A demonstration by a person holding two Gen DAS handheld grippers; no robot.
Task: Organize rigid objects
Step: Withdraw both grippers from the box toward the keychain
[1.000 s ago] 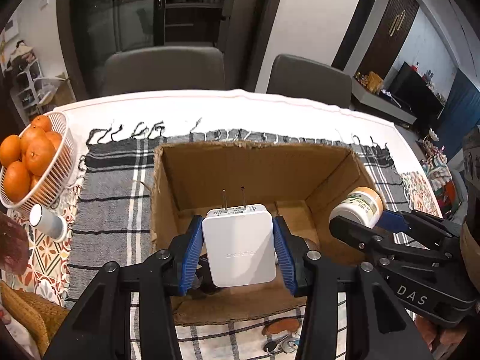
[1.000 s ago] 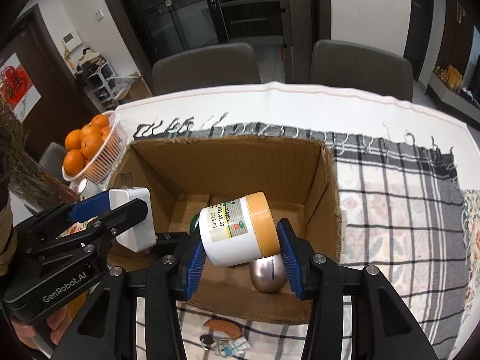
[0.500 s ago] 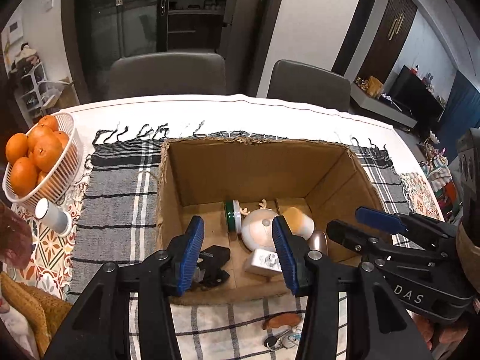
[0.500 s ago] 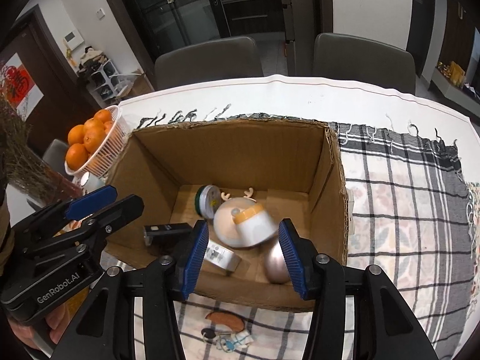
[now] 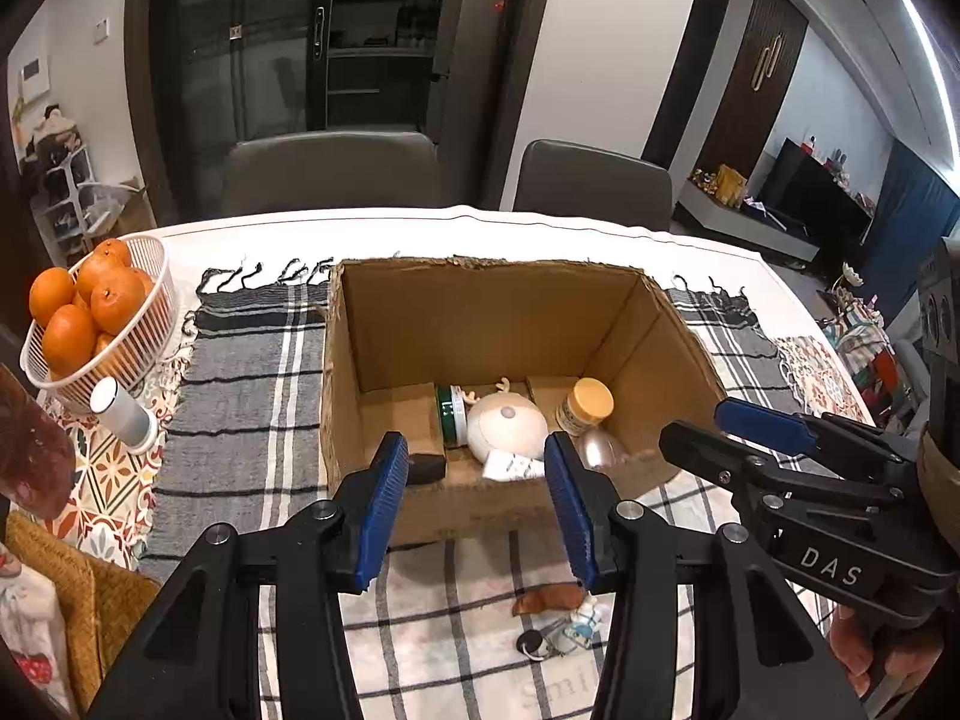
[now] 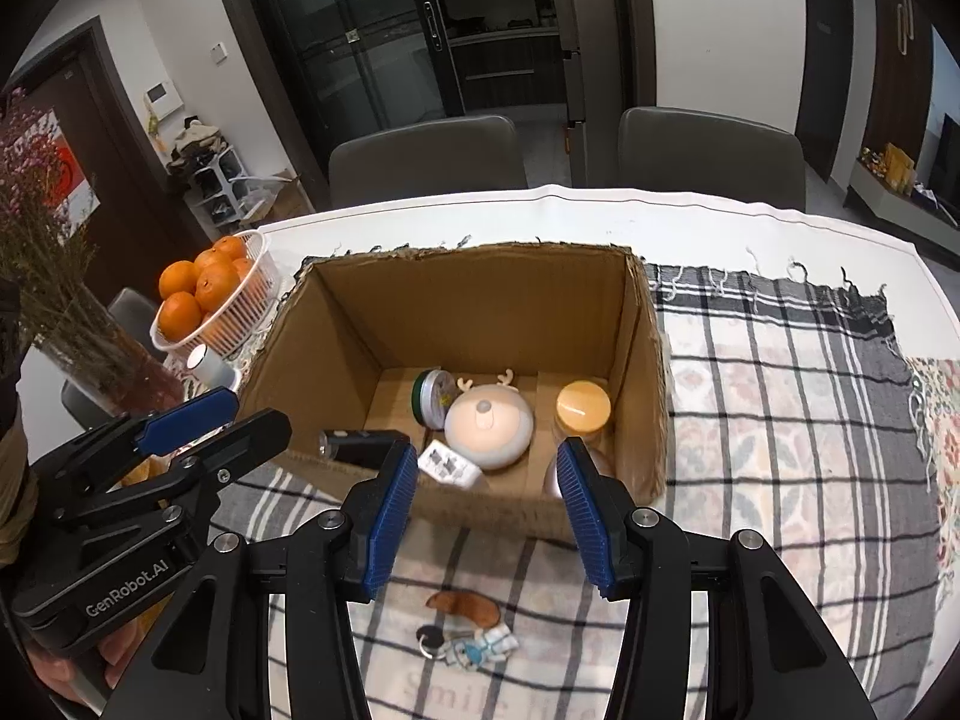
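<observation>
Both grippers hang empty in front of the cardboard box. The left gripper, at lower centre of the left wrist view, has its jaws wide with nothing between the blue pads. The right gripper is likewise wide and empty.

Box contents, seen at mid-frame:
- white charger lying on the floor near the front wall
- jar with yellow lid, right rear
- round white reindeer toy, centre
- green-rimmed tin on edge, just left of the toy
- black oblong item, front left
- a silvery rounded thing at front right, partly hidden

Judgement: most of the sorting looks done. One keyring lies on the checked cloth outside the box, low in frame between the right gripper's arms. It is likely the next pick.

Basket of oranges and small white cylinder at left look unrelated, though I cannot be sure.
</observation>
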